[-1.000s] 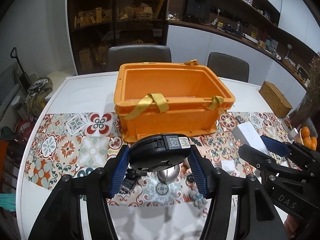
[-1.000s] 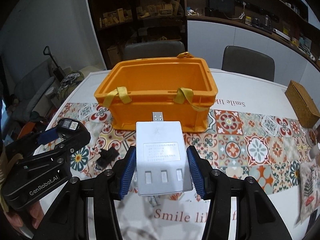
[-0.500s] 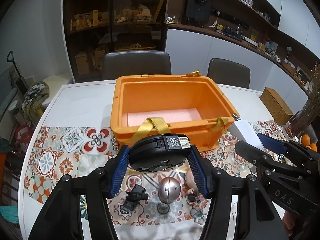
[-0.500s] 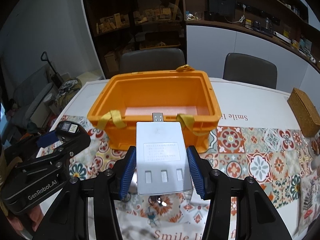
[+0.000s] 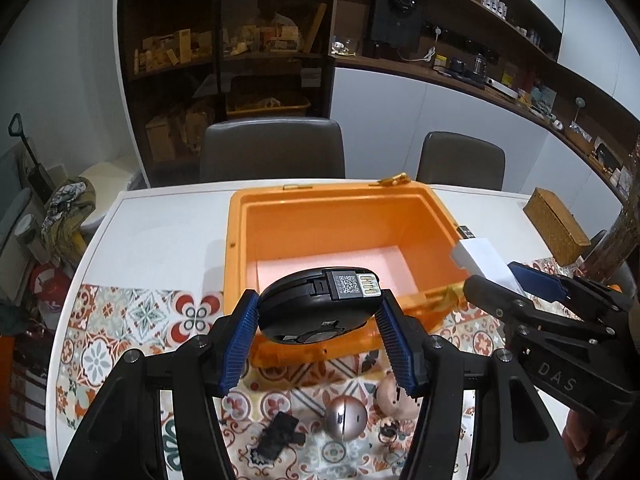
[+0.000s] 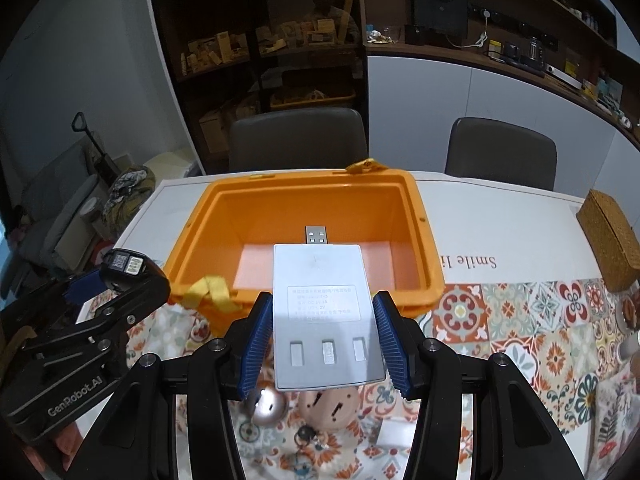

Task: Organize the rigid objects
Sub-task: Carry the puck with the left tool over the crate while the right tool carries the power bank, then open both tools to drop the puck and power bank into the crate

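Note:
An open orange crate (image 5: 438, 224) with a pale foam floor stands on the table; it also shows in the right wrist view (image 6: 424, 236). My left gripper (image 5: 318, 340) is shut on a black computer mouse (image 5: 316, 306), held upside down above the crate's near wall. My right gripper (image 6: 322, 344) is shut on a flat white USB adapter (image 6: 320, 304), its plug pointing over the crate's near rim. Each gripper shows in the other's view: the right gripper (image 5: 516, 280) at the right, the left gripper (image 6: 116, 276) at the left.
On the patterned runner below the grippers lie a silver ball (image 5: 346, 418), a small black part (image 5: 278, 436), a beige round piece (image 6: 330, 402) and a white card (image 6: 394, 434). A woven box (image 6: 612, 240) sits far right. Two chairs stand behind the table.
Both grippers have risen and moved forward with their objects; the crate's inside and foam floor now show, and both objects hang at its near rim.

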Tool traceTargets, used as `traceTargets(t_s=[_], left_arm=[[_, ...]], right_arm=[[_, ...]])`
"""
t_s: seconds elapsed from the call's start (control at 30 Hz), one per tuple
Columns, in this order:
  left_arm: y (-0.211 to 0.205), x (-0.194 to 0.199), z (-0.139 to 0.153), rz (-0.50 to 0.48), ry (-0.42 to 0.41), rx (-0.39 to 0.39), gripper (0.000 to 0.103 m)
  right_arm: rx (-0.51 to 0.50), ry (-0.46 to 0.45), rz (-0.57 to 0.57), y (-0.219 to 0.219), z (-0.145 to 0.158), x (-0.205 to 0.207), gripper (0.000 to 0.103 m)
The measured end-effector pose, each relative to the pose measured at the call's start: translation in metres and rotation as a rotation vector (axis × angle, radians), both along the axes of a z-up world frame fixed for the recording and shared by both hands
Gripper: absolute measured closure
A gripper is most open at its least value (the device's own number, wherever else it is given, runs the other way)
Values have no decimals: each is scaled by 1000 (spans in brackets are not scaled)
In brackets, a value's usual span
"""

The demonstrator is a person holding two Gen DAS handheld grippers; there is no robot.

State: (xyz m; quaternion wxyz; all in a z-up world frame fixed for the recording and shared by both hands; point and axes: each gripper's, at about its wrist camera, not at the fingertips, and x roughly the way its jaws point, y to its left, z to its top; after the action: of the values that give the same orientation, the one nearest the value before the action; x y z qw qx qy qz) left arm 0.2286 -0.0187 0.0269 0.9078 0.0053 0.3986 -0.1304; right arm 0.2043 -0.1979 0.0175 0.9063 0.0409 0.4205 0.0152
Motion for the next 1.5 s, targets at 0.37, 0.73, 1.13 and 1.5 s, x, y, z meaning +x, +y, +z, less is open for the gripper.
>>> traceTargets(t_s=[0.37, 0.73, 1.13, 1.5], left_arm=[[-5, 44, -3, -2, 30, 27, 44], [-17, 88, -28, -17, 127, 62, 44], [-32, 125, -58, -11, 209, 148, 44], [-35, 137, -80, 8, 282, 156, 43]], right_arm=[[-25, 53, 5, 1, -1, 51, 52], [-35, 187, 8, -3, -26, 101, 52], [-79, 297, 1, -4, -57, 136, 52], [-42, 373, -12, -10, -81, 150, 52]])
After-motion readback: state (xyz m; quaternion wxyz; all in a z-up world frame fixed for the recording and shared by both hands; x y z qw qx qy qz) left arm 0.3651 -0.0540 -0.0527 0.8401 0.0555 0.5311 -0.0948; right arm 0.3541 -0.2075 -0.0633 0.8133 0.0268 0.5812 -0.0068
